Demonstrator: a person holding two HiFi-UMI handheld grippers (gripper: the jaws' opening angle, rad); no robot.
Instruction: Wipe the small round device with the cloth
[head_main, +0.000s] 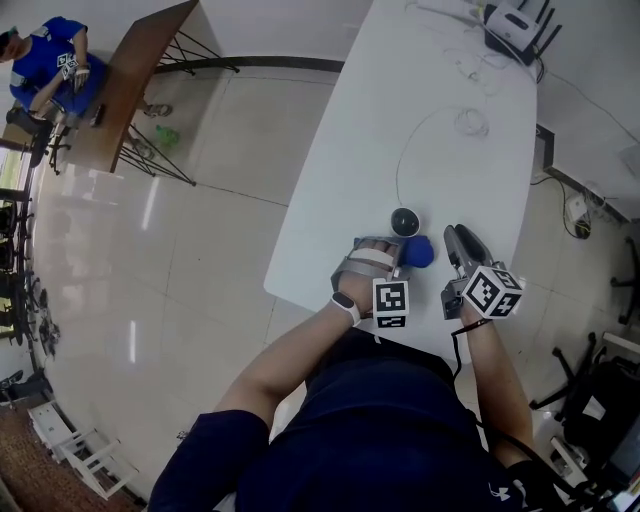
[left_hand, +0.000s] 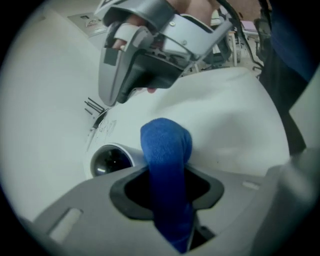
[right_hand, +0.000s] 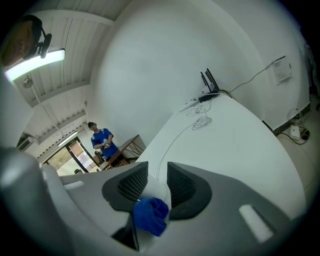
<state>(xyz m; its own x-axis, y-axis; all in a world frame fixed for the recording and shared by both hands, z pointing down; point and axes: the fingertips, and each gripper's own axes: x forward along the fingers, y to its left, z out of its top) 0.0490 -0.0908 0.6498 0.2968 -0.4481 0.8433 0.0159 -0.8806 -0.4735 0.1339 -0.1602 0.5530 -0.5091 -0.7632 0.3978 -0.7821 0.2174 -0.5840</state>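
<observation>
The small round device (head_main: 404, 221), a dark dome on a white body, sits on the white table (head_main: 430, 80) near its front edge; it also shows low left in the left gripper view (left_hand: 111, 161). My left gripper (head_main: 399, 257) is shut on a blue cloth (head_main: 419, 252), whose folded end (left_hand: 166, 140) sticks out past the jaws (left_hand: 167, 175), just right of the device. My right gripper (head_main: 455, 235) hovers right of the cloth, clear of the device, and shows from below (left_hand: 110, 95). Its jaws (right_hand: 152, 182) stand apart; through the gap I see the cloth (right_hand: 150, 216) and something white.
A thin white cable runs from the device to a loose coil (head_main: 470, 122) mid-table. A router with antennas (head_main: 515, 25) stands at the far end. The table's left edge drops to tiled floor. A person in blue (head_main: 50, 60) sits by a wooden table (head_main: 140, 70) far left.
</observation>
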